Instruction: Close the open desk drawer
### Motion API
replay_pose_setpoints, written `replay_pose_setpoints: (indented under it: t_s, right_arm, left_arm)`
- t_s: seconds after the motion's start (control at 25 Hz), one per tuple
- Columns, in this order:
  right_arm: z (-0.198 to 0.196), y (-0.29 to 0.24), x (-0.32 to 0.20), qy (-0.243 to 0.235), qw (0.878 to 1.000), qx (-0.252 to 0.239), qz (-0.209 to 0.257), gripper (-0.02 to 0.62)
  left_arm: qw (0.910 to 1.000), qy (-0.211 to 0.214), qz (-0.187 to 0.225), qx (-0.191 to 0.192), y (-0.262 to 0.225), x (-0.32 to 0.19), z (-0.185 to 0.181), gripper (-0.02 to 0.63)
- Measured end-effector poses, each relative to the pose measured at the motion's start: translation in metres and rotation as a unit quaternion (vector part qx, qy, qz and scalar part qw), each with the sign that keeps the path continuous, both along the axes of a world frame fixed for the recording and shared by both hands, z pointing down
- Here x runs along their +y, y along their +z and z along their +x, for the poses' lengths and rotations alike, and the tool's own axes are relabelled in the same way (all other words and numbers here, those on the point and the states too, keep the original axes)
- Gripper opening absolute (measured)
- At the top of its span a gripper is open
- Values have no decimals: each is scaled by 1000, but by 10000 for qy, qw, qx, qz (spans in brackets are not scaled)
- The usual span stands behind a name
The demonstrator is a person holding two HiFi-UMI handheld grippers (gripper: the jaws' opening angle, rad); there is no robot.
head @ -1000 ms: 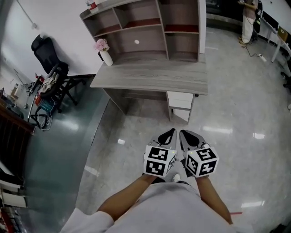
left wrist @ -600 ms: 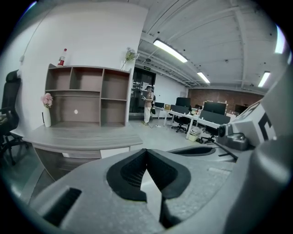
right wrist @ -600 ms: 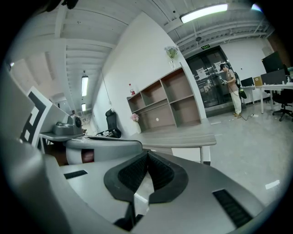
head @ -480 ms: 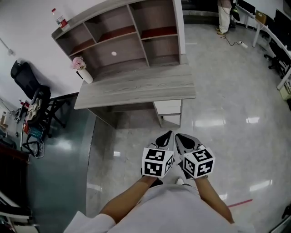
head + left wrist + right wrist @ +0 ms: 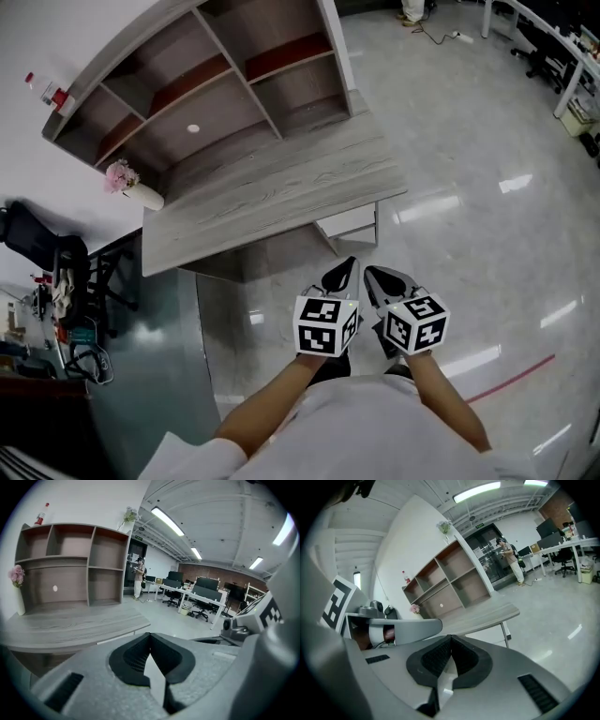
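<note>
Left claw and right claw closed, empty, side by side, well short of drawer: likely readied for pushing.

The desk has been approached. In the head view it is now seen slanted and much nearer. Its white drawer is brought near the tips of the left gripper and right gripper.

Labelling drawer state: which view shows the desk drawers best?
Right gripper view: the white drawers face the camera below the desktop, though small. Head view sees only their top edge poking out under the desktop. Left gripper view shows just a pale sliver.
</note>
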State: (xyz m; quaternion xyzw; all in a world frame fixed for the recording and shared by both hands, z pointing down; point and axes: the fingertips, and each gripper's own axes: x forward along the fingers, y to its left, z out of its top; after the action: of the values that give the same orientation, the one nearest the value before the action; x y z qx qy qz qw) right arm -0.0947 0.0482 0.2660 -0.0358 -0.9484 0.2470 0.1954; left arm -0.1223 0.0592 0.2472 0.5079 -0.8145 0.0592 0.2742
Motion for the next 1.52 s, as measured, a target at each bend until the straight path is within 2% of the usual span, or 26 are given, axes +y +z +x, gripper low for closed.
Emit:
replay_pose_setpoints:
  t_s: [0.4, 0.6, 0.76, 0.92, 1.2, 1.52]
  right_arm:
    - [-70, 38, -6, 1169, 9922, -11, -442, -2]
    - [-82, 64, -20, 1688, 9833, -66, -678, 0]
    - [-86, 89, -29, 2064, 9726, -190, -1056, 0]
    - [-85, 122, -39, 2230, 9663, -289, -1253, -1]
    - [-94, 183, -46, 2241, 9567, -647, -1743, 0]
    - [-113, 232, -47, 2219, 9488, -976, -2026, 0]
  left_arm:
    - [9957, 845, -131, 365, 40, 8, -72, 2]
    - [9893, 1356, -172, 511, 65, -1, -86, 2]
    - [9849, 1611, -324, 552, 90, -6, -94, 2]
    - [9825, 1674, -537, 612, 121, -7, -94, 2]
    - [9836, 1537, -816, 475, 174, -5, -89, 2]
    - [9863, 1351, -916, 249, 211, -15, -105, 2]
